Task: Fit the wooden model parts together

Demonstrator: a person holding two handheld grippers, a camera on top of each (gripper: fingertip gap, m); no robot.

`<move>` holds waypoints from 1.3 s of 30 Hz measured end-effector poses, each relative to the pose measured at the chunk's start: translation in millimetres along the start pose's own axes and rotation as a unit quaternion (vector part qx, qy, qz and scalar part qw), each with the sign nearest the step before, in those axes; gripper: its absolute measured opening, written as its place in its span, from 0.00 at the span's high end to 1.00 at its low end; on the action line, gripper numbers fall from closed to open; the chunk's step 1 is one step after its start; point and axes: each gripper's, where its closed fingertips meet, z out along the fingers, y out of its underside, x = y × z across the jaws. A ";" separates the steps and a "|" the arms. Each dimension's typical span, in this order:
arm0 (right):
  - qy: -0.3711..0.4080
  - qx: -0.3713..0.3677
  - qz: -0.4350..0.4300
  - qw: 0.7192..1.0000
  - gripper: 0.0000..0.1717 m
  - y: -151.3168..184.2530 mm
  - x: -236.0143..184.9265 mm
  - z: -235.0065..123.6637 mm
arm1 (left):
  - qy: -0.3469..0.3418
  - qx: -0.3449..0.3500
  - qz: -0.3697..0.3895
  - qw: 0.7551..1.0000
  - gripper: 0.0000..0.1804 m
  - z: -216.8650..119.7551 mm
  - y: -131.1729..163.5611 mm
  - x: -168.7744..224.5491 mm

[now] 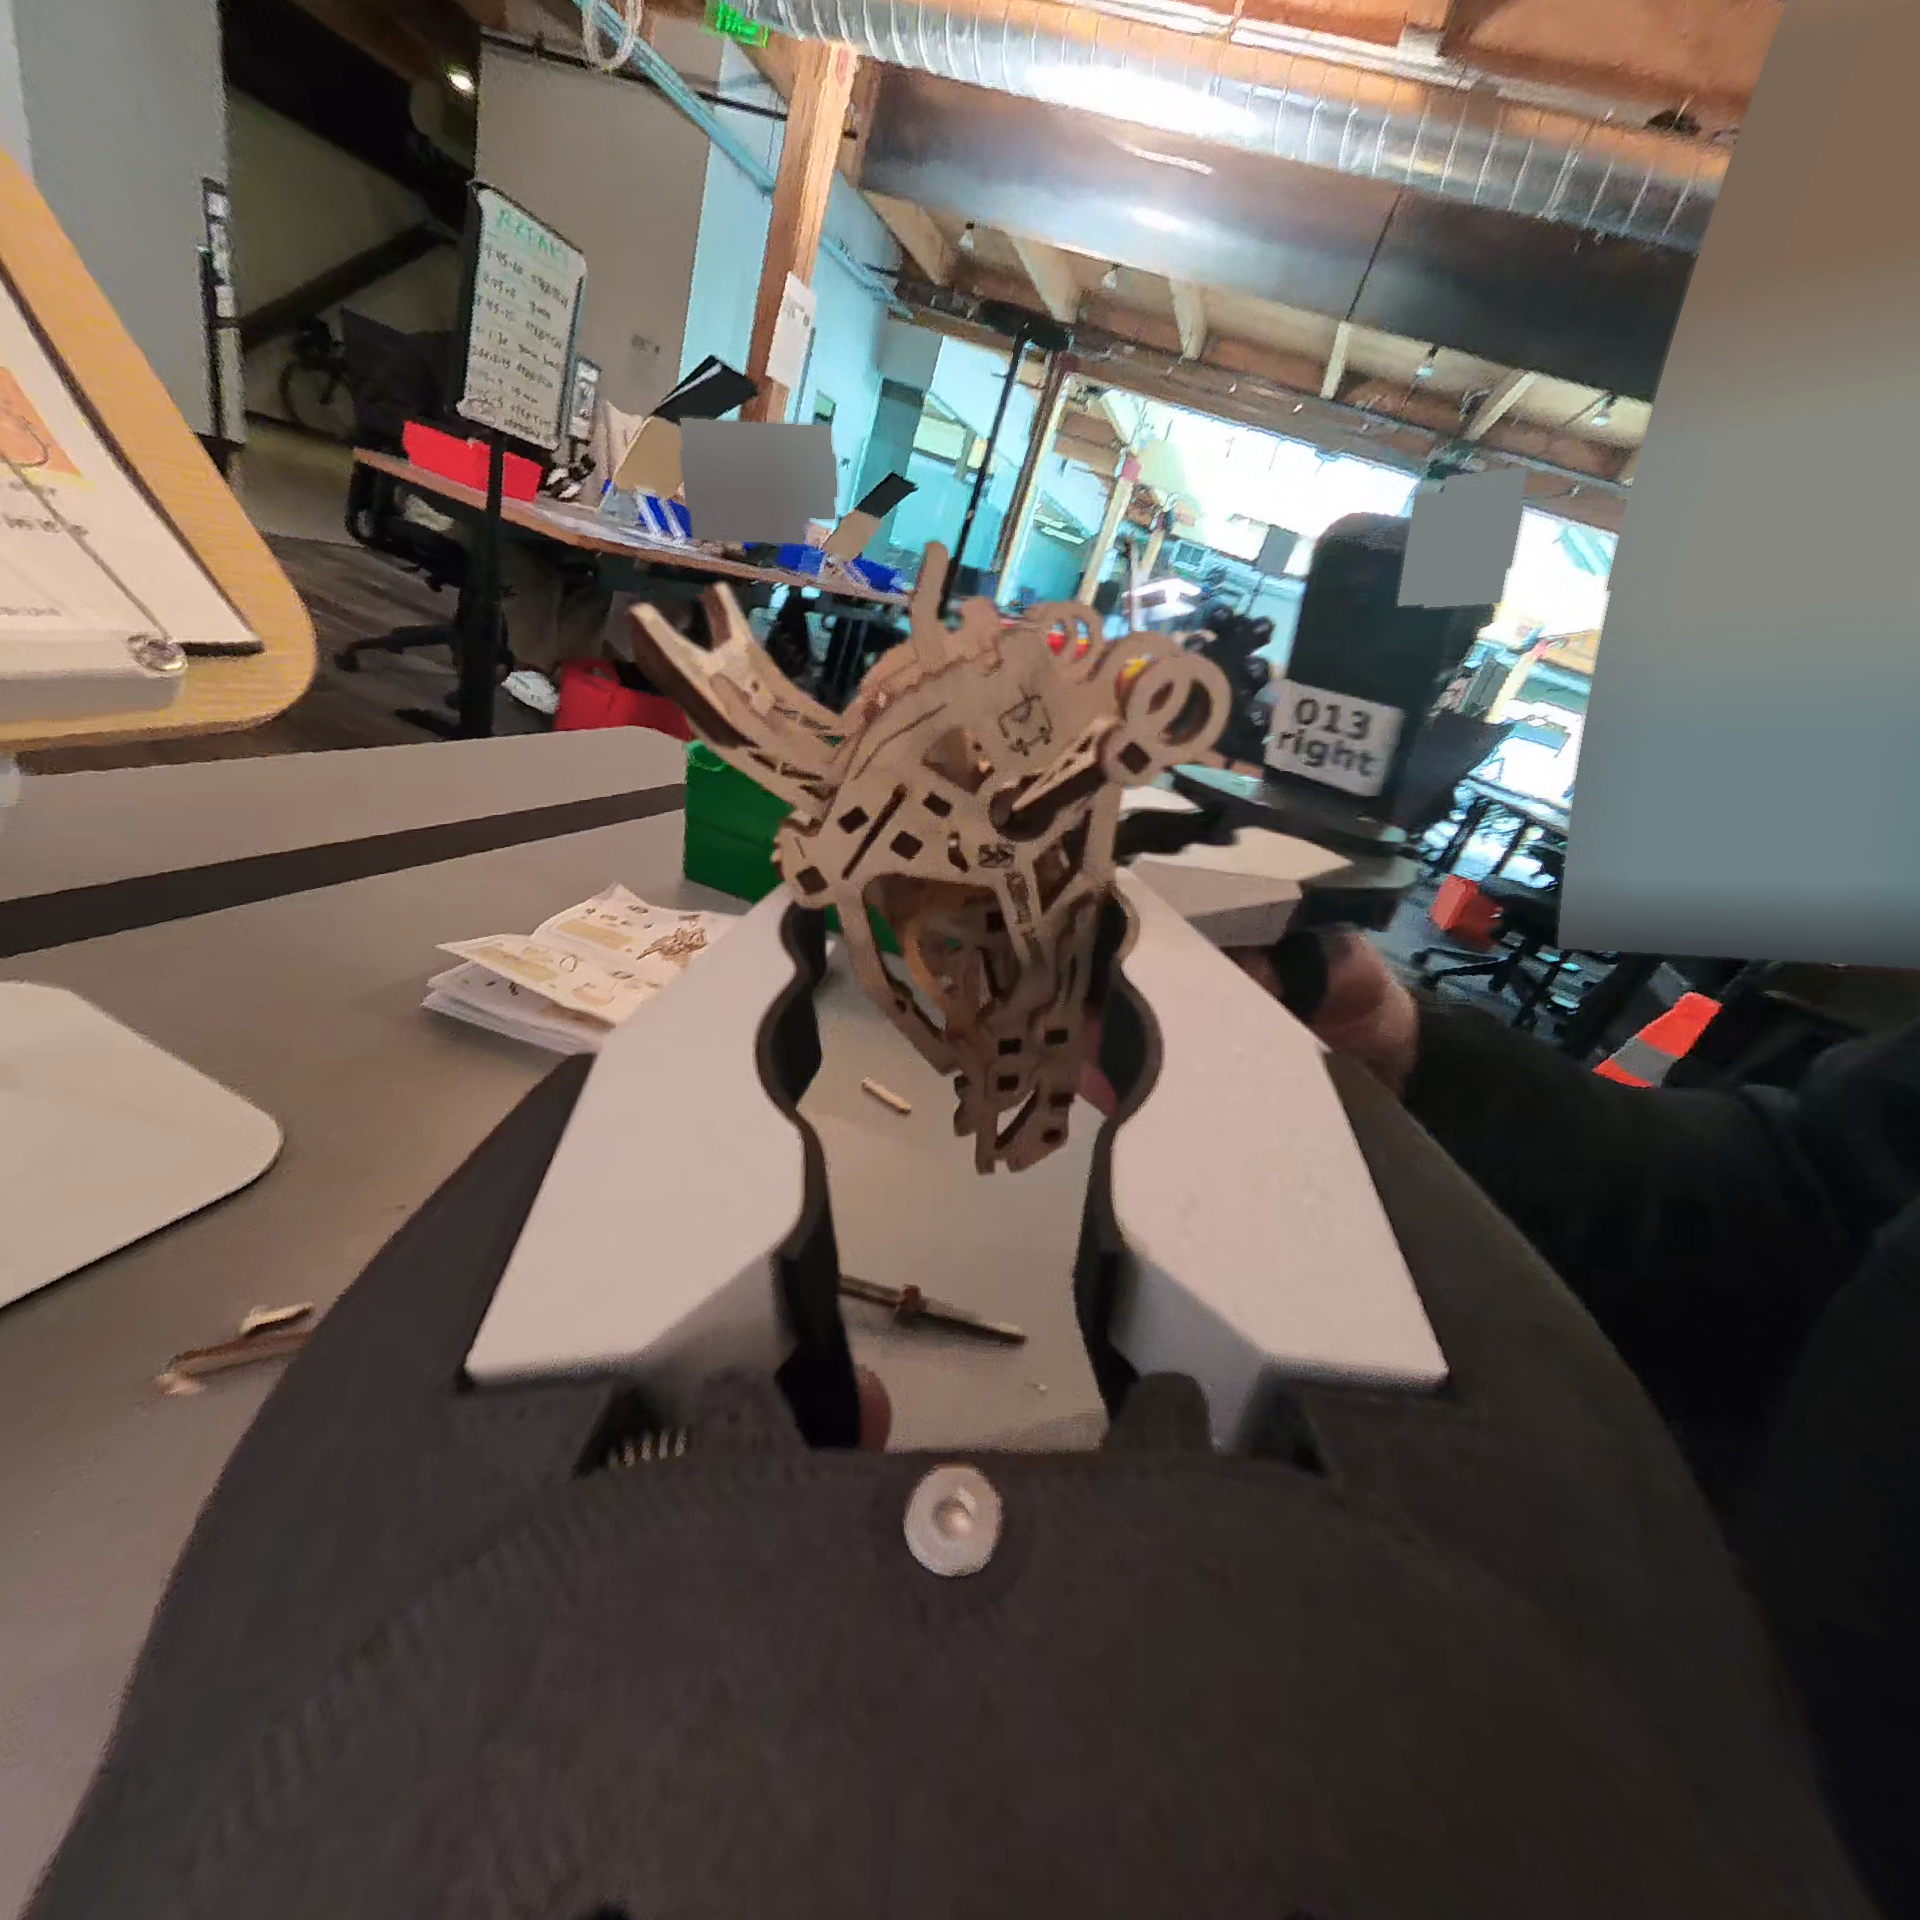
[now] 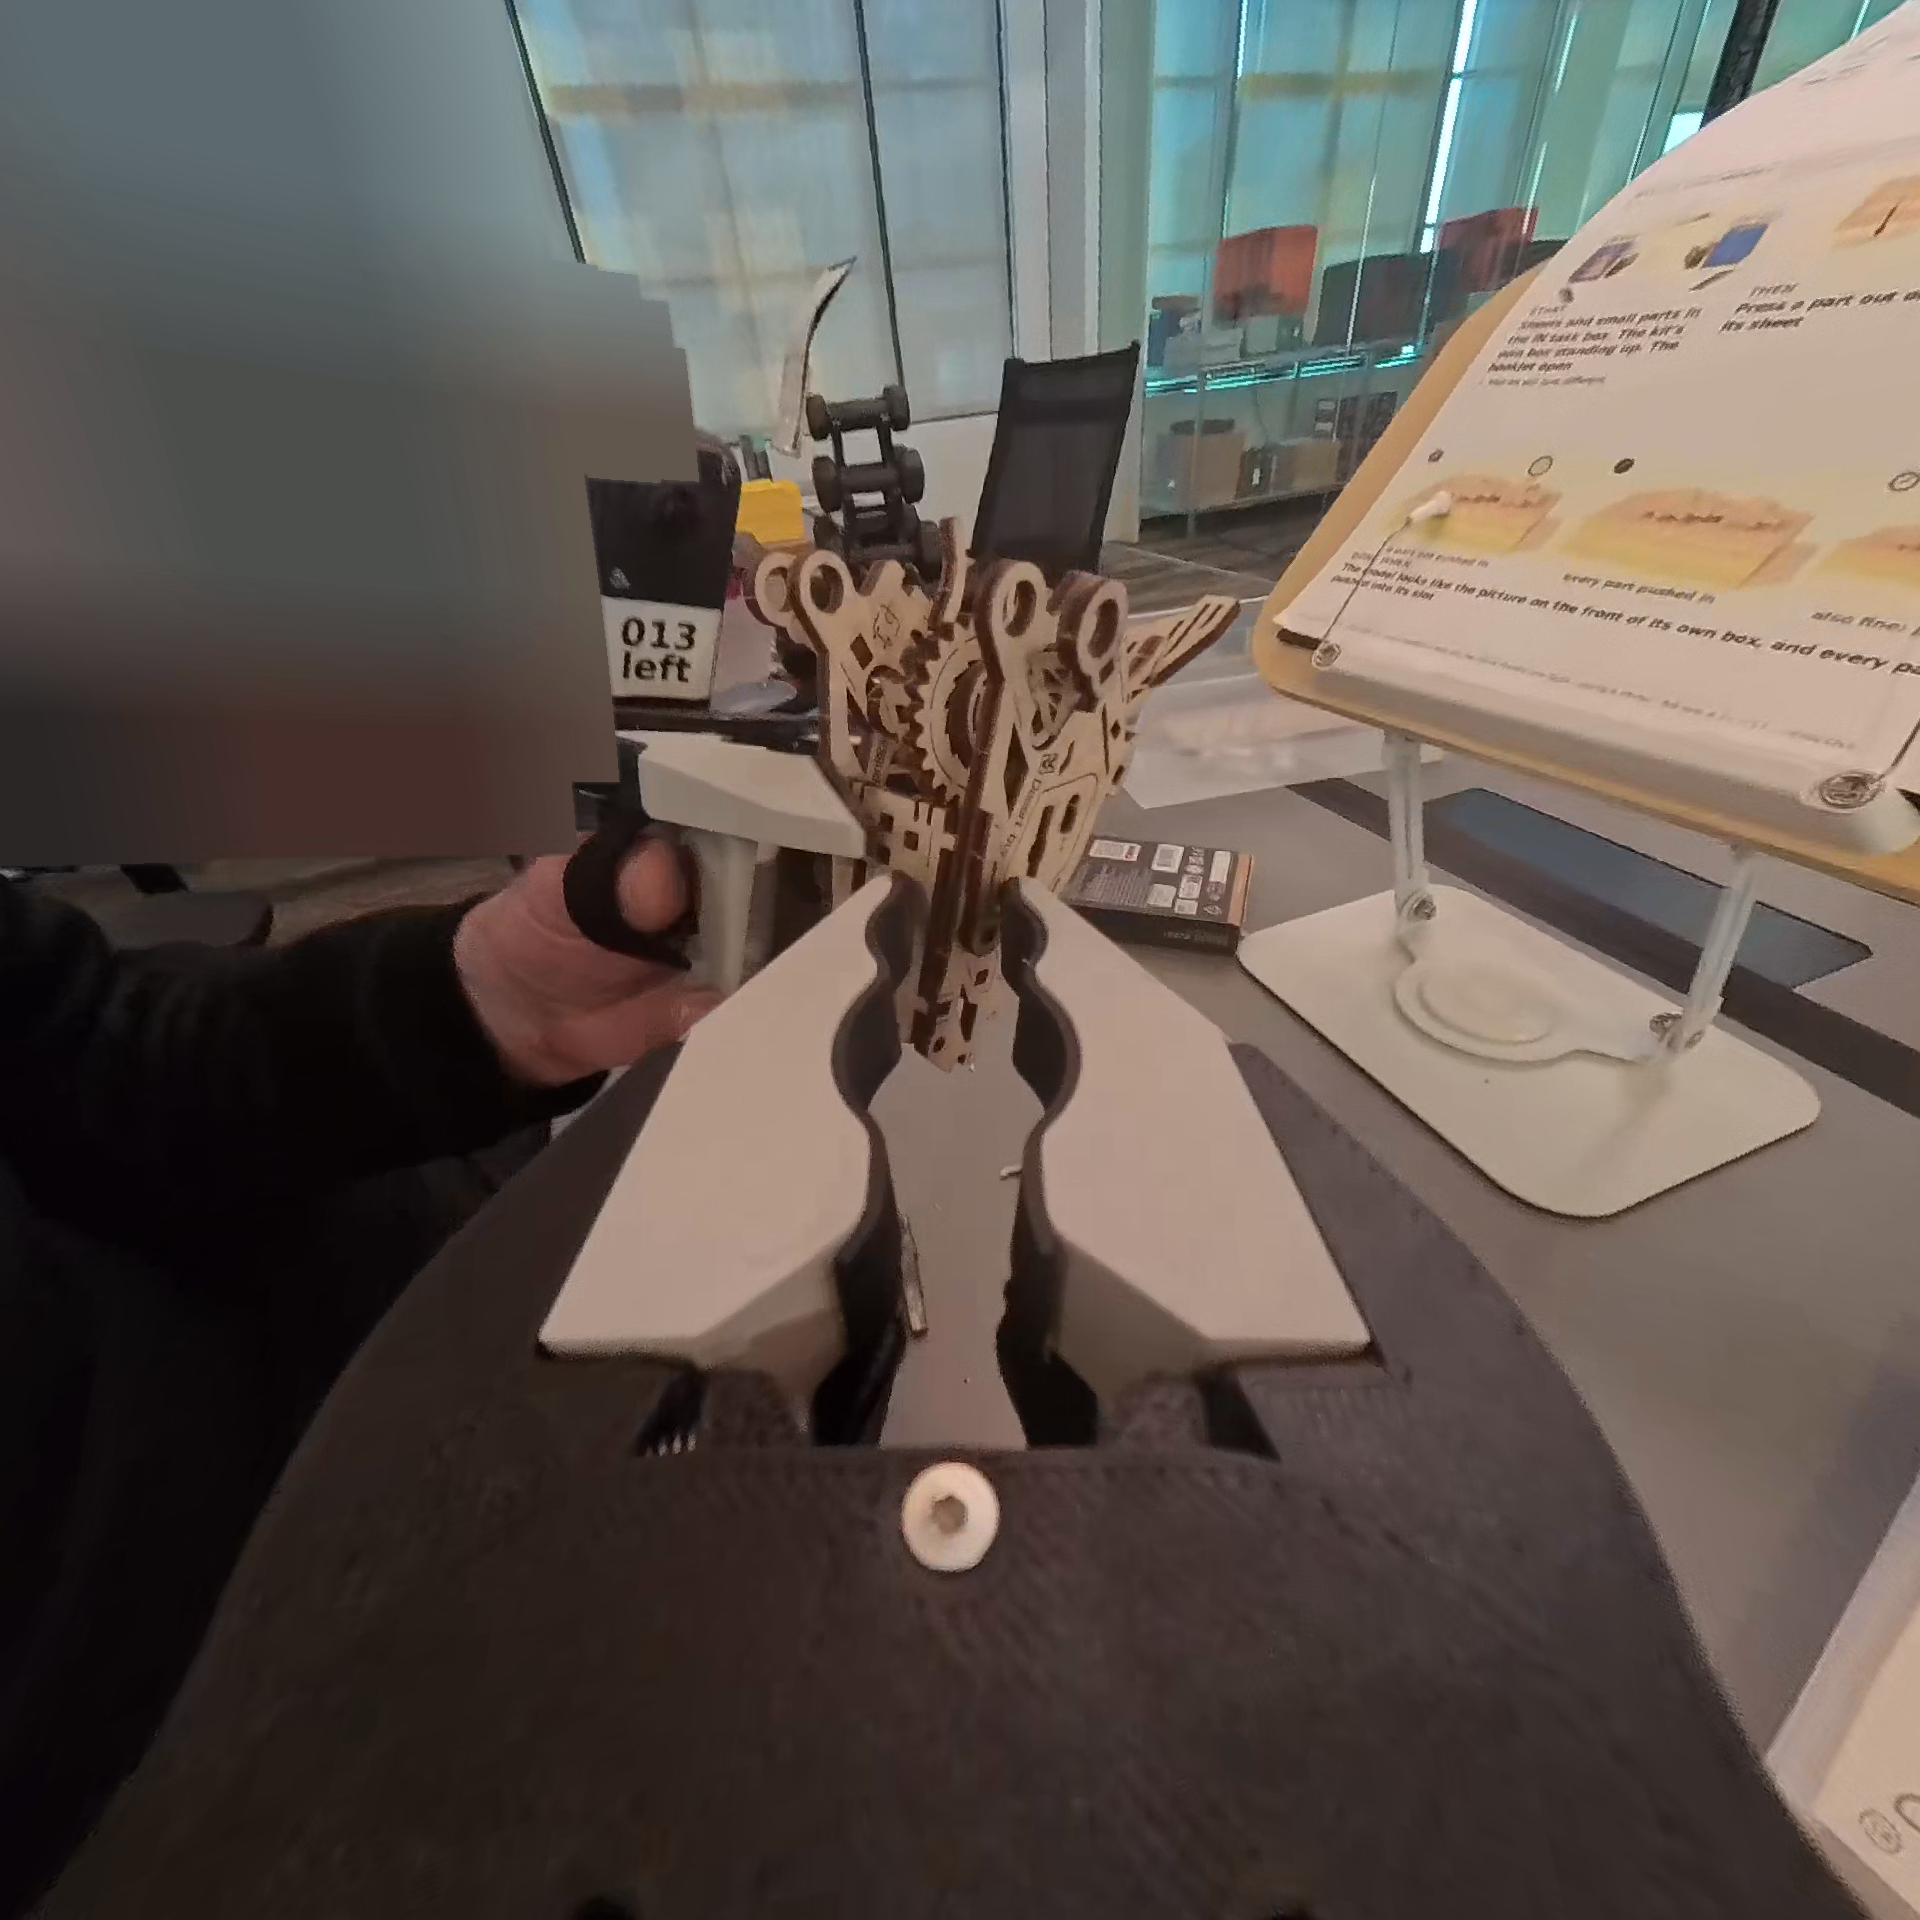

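Note:
A pale laser-cut wooden model point(image 2: 966, 707) with gears and ring-shaped ends is held upright above the grey table point(image 2: 1299, 1195). My right gripper point(image 2: 954, 904) is shut on its narrow lower edge, both pads pressing on it. In the left wrist view the model point(image 1: 935, 810) stands between the fingers of my left gripper point(image 1: 956, 914), which is open: a gap shows between the left pad point(image 1: 795, 987) and the wood. The right gripper's finger point(image 1: 1247, 883) reaches the model from the right. The left gripper's finger point(image 2: 727, 790) also shows in the right wrist view, beside the model.
A folded paper booklet point(image 1: 561, 966), a green box point(image 1: 727, 821), a small wooden peg point(image 1: 885, 1094), a thin pin point(image 1: 935, 1314) and wooden scraps point(image 1: 239, 1345) lie on the table. An instruction board on a white stand point(image 2: 1507, 1039) is at the right, a dark box point(image 2: 1164, 894) behind the model. Less than 4 cm separates the two grippers' tips.

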 end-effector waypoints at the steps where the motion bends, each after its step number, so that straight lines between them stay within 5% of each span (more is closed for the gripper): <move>1: 0.003 -0.006 -0.007 1.000 0.92 4.4 -1.5 1.2 | -0.008 -0.006 0.008 1.000 0.71 0.1 3.6 -1.6; 3: 0.004 -0.008 -0.009 1.000 0.92 8.8 -3.3 3.2 | 0.000 -0.004 0.015 1.000 0.77 -1.2 6.9 1.2; 18: 0.017 -0.010 -0.032 0.999 0.91 15.2 4.6 -0.7 | -0.004 -0.040 0.043 0.998 0.78 -6.0 22.1 -3.6; 22: 0.004 -0.027 -0.028 0.999 0.97 27.3 0.4 0.3 | 0.006 -0.040 -0.006 0.999 0.78 -6.7 33.2 -7.1; 33: 0.007 -0.153 0.058 0.986 0.98 117.7 10.9 -6.6 | -0.038 -0.163 -0.165 0.972 0.78 -11.3 139.0 -28.6; 39: -0.001 -0.197 0.081 0.977 0.99 157.6 6.6 -3.7 | -0.085 -0.222 -0.164 0.957 0.73 -21.4 171.1 -40.0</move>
